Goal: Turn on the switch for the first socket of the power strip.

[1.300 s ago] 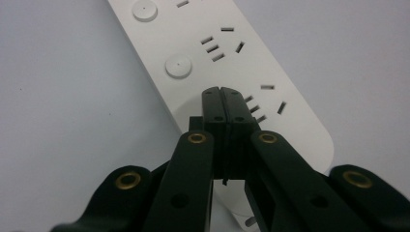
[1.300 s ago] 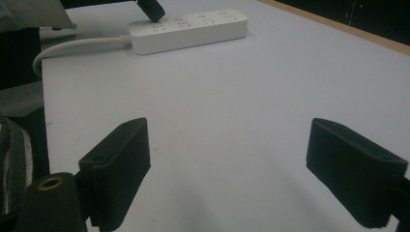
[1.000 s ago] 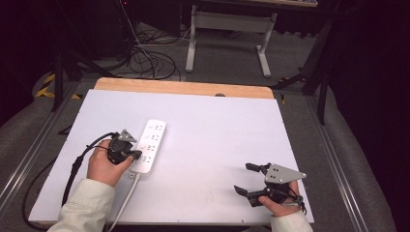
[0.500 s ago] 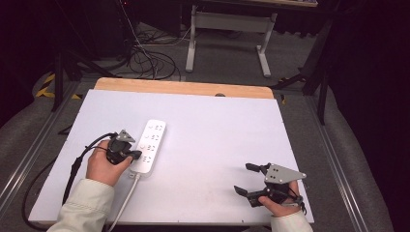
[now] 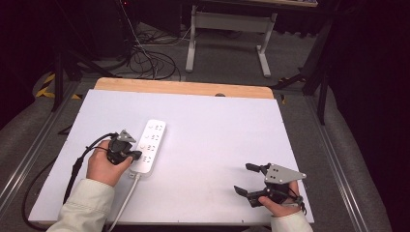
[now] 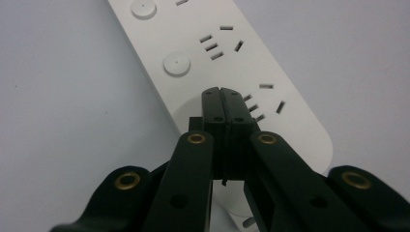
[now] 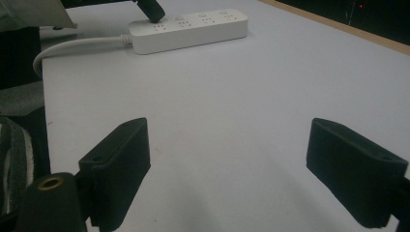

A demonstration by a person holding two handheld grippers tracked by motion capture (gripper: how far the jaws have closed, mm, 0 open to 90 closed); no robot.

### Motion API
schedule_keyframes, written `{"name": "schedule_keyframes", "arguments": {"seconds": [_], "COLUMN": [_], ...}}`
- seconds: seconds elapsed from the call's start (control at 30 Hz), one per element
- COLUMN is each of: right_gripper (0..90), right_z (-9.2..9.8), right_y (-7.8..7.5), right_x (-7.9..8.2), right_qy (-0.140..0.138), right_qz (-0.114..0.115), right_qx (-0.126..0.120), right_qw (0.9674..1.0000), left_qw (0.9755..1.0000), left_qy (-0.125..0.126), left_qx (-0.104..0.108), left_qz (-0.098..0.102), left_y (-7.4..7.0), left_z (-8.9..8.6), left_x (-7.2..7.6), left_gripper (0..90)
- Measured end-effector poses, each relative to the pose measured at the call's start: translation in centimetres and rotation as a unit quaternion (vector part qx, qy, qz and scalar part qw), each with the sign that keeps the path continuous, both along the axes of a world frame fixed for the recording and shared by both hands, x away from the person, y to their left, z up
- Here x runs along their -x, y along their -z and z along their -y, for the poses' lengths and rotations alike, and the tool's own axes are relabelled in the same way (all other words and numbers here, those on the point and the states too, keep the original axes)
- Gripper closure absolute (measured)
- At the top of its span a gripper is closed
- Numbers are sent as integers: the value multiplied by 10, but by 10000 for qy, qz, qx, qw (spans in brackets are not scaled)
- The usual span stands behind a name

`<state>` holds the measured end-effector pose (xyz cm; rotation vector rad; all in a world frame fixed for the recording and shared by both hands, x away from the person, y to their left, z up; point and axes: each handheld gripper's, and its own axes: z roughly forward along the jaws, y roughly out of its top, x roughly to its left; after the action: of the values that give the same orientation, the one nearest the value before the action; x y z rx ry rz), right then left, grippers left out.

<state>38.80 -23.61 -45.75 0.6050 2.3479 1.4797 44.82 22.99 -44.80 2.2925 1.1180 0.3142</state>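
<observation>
- While the left claw (image 6: pixel 224 94) has its jaws pressed together with nothing between them, its tip sits on the top face of the white power strip (image 5: pixel 148 146), beside a socket near the cord end; from the left claw's own view it looks like a press on that strip, perhaps on one of its round switch buttons (image 6: pixel 176 64), though the tip is not on a button right now.
- That power strip lies flat on the left half of the white bench (image 5: pixel 212 130), running away from the person, with its white cord (image 5: pixel 123 205) trailing off the near edge.
- Over at the near right corner, the right claw (image 5: pixel 249 179) rests with its jaws wide apart, holding nothing, well apart from the strip.
- No plug or appliance is seen on the bench, and every socket looks empty.
- My judgement: the work is at an early or middle point. Contact with the strip is made, but I cannot tell whether any switch has been toggled, and the right claw has no part in it yet.
</observation>
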Motion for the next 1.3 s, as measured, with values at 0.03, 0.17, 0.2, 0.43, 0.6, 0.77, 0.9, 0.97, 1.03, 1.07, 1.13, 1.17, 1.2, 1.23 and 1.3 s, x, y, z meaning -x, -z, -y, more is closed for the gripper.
{"name": "schedule_keyframes", "arguments": {"seconds": [0.03, 0.17, 0.2, 0.43, 0.6, 0.77, 0.9, 0.97, 1.03, 1.07, 1.13, 1.17, 1.2, 1.23, 1.3], "right_gripper": [162, 161, 162, 162, 162, 162, 162, 162, 161, 162, 162, 162, 162, 161, 162], "right_z": [0, -1, 0, 0, 0, 0, 0, 0, 0, 0, 1, 2, 2, 2, 2], "right_y": [0, 1, 0, 0, 0, 1, 1, 1, 2, 2, 2, 2, 2, 2, 2], "right_x": [0, -1, -1, 0, -1, -1, -1, -1, -1, -1, -1, -1, 0, 0, 0], "right_qy": [0, 9, 6, 4, 15, 17, 25, 12, 17, 23, 27, 34, 38, 38, 33], "right_qz": [0, -1, 2, 16, 13, 2, -9, -8, -13, -23, -21, -21, -16, -17, -19], "right_qx": [0, 5, 1, -3, 3, -7, -11, 6, 1, -7, -6, -10, -12, -24, -28], "right_qw": [10000, 10000, 10000, 10000, 10000, 10000, 10000, 10000, 10000, 10000, 10000, 10000, 10000, 10000, 10000], "left_qw": [10000, 9998, 9997, 9990, 9978, 9963, 9958, 9955, 9949, 9942, 9925, 9911, 9888, 9883, 9869], "left_qy": [-25, 17, 28, 26, 118, 183, 208, 201, 192, 149, 141, 139, 143, 185, 198], "left_qx": [9, 87, 70, 211, 441, 547, 636, 666, 683, 765, 784, 719, 717, 745, 878], "left_qz": [68, 192, 214, 385, 471, 631, 627, 650, 713, 743, 927, 1111, 1298, 1318, 1339], "left_y": [-1, -7, -9, -19, -30, -36, -38, -39, -41, -41, -43, -44, -44, -45, -49], "left_z": [2, 7, 8, 7, 8, 5, 5, 5, 4, 4, 3, 2, 3, 2, 1], "left_x": [1, 3, 4, 10, 15, 18, 19, 19, 20, 20, 21, 22, 23, 24, 27], "left_gripper": [900, 900, 900, 900, 900, 900, 899, 855, 813, 778, 691, 628, 578, 548, 520]}}
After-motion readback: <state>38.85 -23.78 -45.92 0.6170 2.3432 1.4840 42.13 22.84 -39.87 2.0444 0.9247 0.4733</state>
